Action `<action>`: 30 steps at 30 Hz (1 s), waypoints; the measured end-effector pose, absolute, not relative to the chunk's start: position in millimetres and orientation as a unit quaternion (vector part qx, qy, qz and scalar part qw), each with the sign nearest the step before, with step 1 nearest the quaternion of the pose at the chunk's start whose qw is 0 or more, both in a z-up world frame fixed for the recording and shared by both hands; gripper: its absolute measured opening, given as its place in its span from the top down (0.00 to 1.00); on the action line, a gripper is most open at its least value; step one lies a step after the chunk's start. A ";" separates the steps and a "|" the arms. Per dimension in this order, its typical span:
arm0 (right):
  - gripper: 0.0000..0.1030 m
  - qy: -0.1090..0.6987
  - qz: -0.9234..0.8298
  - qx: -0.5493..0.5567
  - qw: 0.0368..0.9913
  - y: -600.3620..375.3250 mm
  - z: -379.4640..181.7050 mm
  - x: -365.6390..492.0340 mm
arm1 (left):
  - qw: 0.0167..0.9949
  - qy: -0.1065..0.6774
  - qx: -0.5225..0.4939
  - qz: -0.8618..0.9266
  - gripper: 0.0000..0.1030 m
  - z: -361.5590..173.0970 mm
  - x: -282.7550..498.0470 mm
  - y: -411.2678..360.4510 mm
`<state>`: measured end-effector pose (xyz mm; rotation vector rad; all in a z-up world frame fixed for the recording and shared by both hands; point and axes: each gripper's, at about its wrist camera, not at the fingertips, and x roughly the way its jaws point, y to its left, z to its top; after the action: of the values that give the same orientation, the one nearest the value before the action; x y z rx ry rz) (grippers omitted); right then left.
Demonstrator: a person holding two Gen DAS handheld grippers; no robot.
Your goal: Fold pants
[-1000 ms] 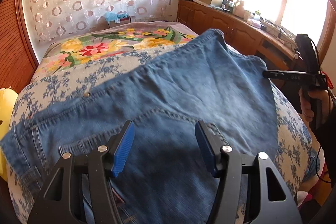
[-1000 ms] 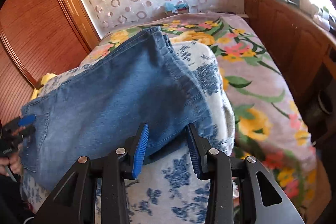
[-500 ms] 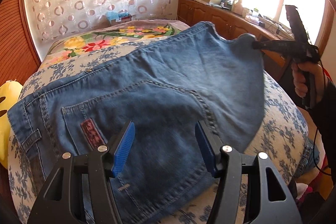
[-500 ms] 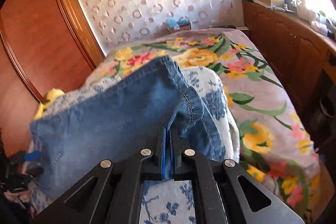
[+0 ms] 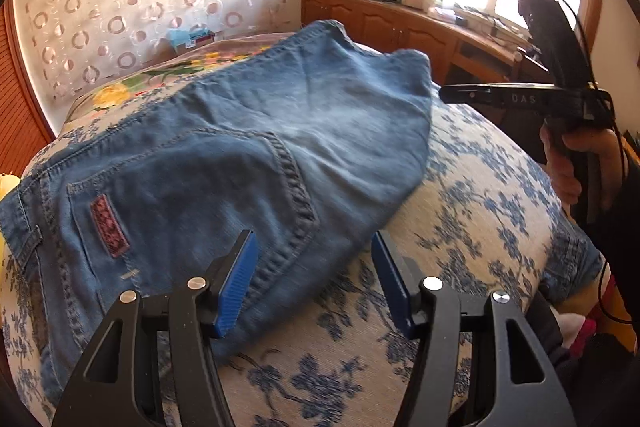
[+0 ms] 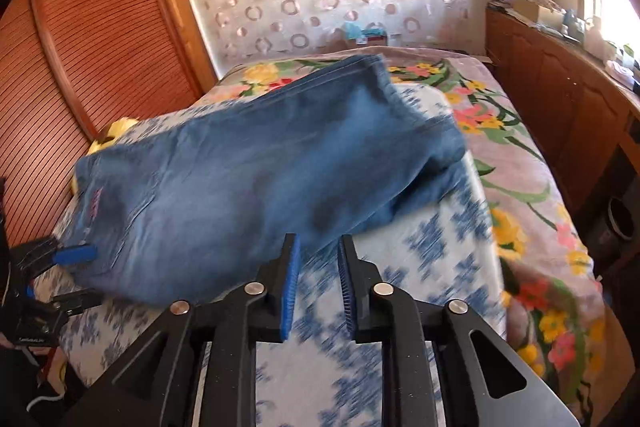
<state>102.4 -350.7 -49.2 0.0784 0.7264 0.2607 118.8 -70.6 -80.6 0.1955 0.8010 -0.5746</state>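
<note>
The jeans [image 5: 224,163] lie folded on a cushion with a blue flower print [image 5: 472,211], which sits on a bed with a bright floral cover [image 6: 532,211]. In the left wrist view the denim fills the frame from nine o'clock across to about one o'clock, with a back pocket and its small red label [image 5: 109,227] at around eight o'clock and the far hem bunched up near twelve. The left gripper [image 5: 316,287] hangs at six o'clock with its blue pads wide apart; it is released and holds nothing, its left pad over the near edge of the denim and its right pad over bare cushion. At three o'clock in that view the right gripper [image 5: 444,94] shows side-on in a person's hand [image 5: 576,163], its tip just beside the right edge of the jeans and apart from the cloth. In the right wrist view the right gripper's jaws are opening, a narrow gap between the pads, with nothing between them; the near edge of the jeans lies just beyond its tips at twelve o'clock. At eight o'clock there the left gripper appears against the waistband end. A wooden slatted wardrobe [image 6: 92,75] stands at ten o'clock, and a wooden cabinet [image 6: 560,95] runs along at two o'clock.
</note>
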 end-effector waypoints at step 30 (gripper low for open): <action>0.77 0.368 0.249 -0.013 0.896 -245.6 -83.1 108.5 | 0.893 0.376 0.095 -0.229 0.94 -64.6 182.0 -51.5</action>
<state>108.5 -245.6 -83.1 -0.0262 0.7625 0.5165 182.0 -51.5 -64.6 0.1962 0.7809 -0.4744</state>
